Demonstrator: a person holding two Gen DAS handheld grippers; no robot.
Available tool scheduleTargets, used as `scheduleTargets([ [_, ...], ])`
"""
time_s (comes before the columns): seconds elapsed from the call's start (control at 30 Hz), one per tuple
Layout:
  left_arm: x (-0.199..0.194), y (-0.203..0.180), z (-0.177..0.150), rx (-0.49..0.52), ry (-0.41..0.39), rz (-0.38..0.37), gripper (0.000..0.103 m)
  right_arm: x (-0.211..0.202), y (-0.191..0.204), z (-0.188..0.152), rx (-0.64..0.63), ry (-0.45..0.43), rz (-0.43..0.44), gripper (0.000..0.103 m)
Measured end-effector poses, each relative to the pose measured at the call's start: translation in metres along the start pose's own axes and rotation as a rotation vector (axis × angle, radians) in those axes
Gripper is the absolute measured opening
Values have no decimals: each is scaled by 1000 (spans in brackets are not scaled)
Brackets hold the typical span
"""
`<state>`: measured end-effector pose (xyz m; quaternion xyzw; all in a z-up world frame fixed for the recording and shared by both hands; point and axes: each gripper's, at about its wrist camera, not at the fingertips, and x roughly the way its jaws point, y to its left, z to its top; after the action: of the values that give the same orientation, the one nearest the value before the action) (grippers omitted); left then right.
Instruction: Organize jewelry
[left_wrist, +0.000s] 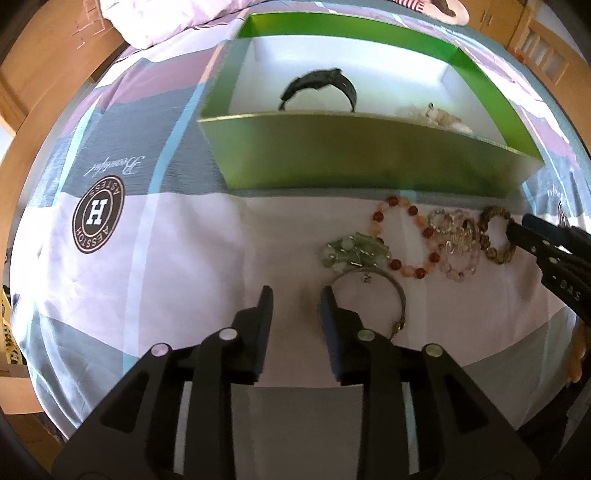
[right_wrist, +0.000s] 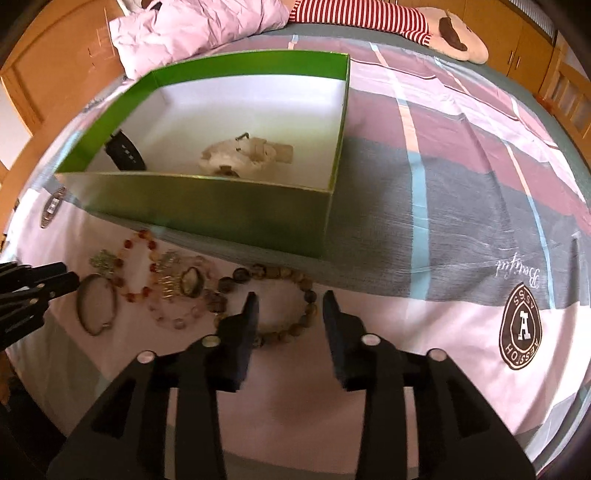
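Both tools, left tool (left_wrist: 295, 295) and right tool (right_wrist: 290, 299), were spread, pinching nothing. 5 bracelets (left_wrist: 406, 236) lay on the bed (left_wrist: 184, 258) beside the green box (left_wrist: 369, 147); watch (left_wrist: 317, 88) sat inside.

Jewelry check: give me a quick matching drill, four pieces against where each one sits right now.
Things:
1. black watch
2. silver bangle
3. brown bead bracelet
4. green stone bracelet

Places:
A. on the bedspread, by the left gripper
B. inside the green box
C. on the bedspread, left end of the row of beads
D. on the bedspread, in front of the right gripper

Pairs: 1-B, 2-A, 3-D, 4-C
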<state>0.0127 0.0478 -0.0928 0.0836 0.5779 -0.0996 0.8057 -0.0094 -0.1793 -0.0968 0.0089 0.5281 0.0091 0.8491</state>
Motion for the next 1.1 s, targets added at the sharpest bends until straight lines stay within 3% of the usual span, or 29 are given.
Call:
scheduleTargets([
  [0.23,11,-7,-3,27,25,21,26,9,6,-5,-22,26,-12,37],
  [0.27,11,-7,-3,25,24,15,20,8,6,-6,-27,25,-11,37],
  [0.3,11,-6,-2,22,25,2,14,8,5,-7,-28,23,-5,33],
  [0.33,11,-6,-2,19,27,-12,4,7,6,-8,-32,24,10,18],
  [0.37,10,-6,-2,21,26,-5,4,7,8,-8,-38,25,14,11],
  [0.5,3,-4,-1,12,3,16,4,-3,14,-9,-64,1,29,7],
  [0.63,-12,-1,1,0,-51,46,4,-22,15,-10,-68,-67,57,7],
  [0.93,-63,6,8,-9,-220,32,4,-84,14,2,-29,-291,179,7],
  [1.1,-95,17,39,-21,-301,-23,4,-113,16,36,-6,-394,197,7],
])
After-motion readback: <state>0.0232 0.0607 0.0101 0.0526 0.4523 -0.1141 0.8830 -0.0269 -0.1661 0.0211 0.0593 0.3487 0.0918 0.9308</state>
